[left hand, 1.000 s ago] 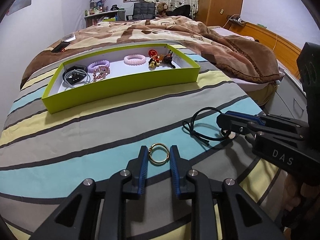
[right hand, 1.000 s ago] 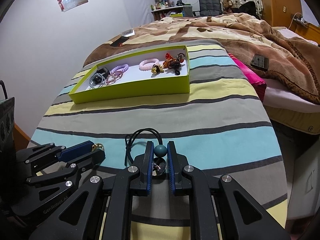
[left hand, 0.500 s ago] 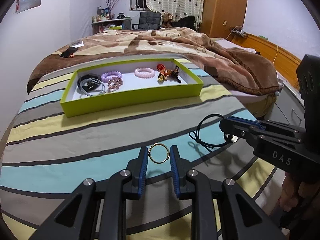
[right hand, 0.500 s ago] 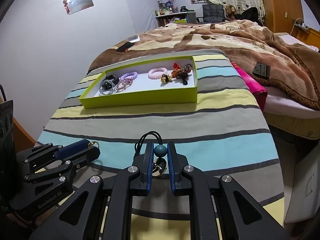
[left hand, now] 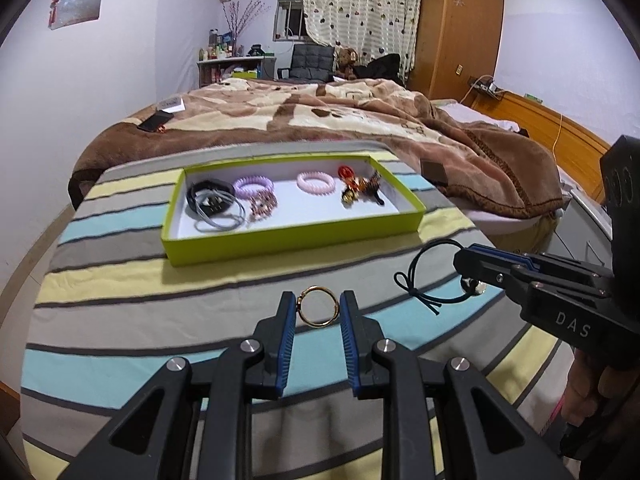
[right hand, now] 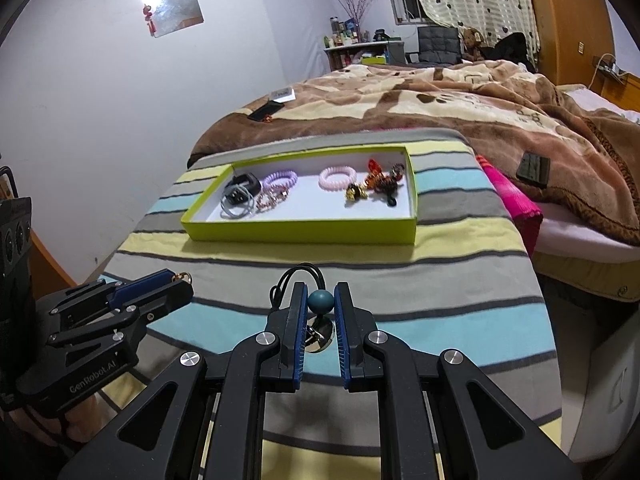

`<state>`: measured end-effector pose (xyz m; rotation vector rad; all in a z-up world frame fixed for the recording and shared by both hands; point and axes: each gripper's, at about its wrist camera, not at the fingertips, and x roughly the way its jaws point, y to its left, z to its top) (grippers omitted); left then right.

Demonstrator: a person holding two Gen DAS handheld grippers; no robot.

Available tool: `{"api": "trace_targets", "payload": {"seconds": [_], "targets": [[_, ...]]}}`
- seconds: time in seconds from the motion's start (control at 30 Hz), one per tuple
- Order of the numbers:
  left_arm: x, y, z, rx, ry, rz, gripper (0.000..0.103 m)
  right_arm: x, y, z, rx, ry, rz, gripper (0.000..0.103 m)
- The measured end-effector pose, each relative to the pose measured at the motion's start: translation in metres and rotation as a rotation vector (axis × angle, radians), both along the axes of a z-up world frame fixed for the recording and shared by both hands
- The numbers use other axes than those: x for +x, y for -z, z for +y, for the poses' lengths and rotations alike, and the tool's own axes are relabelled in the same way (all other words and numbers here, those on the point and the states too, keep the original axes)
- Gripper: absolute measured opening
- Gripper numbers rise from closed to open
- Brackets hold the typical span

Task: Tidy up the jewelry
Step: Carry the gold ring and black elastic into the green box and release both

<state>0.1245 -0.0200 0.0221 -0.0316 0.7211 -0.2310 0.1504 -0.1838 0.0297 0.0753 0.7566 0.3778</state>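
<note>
Between my left fingers [left hand: 319, 309] sits a gold ring [left hand: 318, 306], pinched at both sides by the blue pads and held clear of the striped bedspread [left hand: 120, 272]. Over on my right, the right fingers [right hand: 321, 303] are clamped on a teal bead [right hand: 320, 302], and just beneath it a round silver charm [right hand: 319, 336] hangs between the pads. From that bead a black cord loop [left hand: 430, 276] trails out ahead, with a small knotted bow at its near end; whether its far end touches the bedspread I cannot tell.

Straight ahead, well apart from both grips, lies the lime-green tray [left hand: 288, 240] with its white floor, flat on the stripes. Inside it, at the left end, a black band with a grey cord [left hand: 212, 206] is coiled up. Just beside that comes a lilac spiral hair tie [left hand: 253, 185] touching a rose-gold beaded bracelet [left hand: 262, 205]. Further right a pink spiral hair tie [left hand: 316, 181] lies on its own, and at the right end a red, gold and black cluster of charms [left hand: 360, 188] is bunched together.

Beyond the tray a brown blanket [left hand: 320, 120] covers the bed, with a dark phone [left hand: 154, 122] on its left side. In the left view a hand [left hand: 588, 384] grips the handle of my right tool.
</note>
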Motion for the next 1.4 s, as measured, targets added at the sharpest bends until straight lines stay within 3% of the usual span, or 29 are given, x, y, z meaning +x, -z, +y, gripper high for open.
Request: {"api": "trace_targets", "payload": {"seconds": [0.67,1.4], "targets": [[0.061,-0.017,0.011,0.023,-0.018,-0.041,0.023,0.061,-0.014,0.005,0.039,-0.006,-0.027,0.014],[0.136,0.012,-0.005,0.031,0.022,0.039,0.023,0.133,0.025,0.005,0.017,0.028,0.080,0.014]]}}
